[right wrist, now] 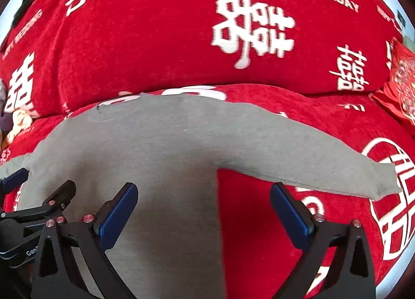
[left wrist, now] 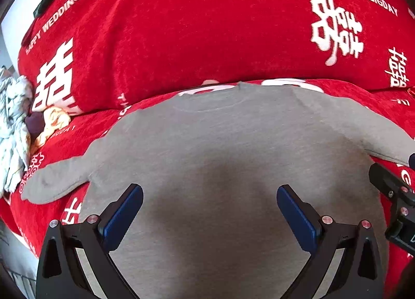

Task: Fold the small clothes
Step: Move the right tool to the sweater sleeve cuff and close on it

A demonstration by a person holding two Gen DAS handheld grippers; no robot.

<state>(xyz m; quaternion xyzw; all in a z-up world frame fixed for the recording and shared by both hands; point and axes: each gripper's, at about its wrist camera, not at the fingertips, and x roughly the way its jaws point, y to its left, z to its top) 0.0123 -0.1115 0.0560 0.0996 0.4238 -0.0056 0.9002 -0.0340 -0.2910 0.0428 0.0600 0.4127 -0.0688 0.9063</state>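
Grey shirt (left wrist: 220, 148) laid flat on red cover (left wrist: 168, 26) printed "THE BIGDAY" and "HAPPY WEDDING", left gripper (left wrist: 210, 210) and right gripper (right wrist: 203, 208) both held released above it, nothing grasped.

two close forward views, shared shirt (left wrist: 220, 143)

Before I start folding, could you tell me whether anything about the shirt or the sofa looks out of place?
Nothing stands out. The grey shirt lies flat on the red sofa cover, sleeves spread, no tears visible. Both grippers, left and right, hover open. A loose heap of other clothes sits at the left.
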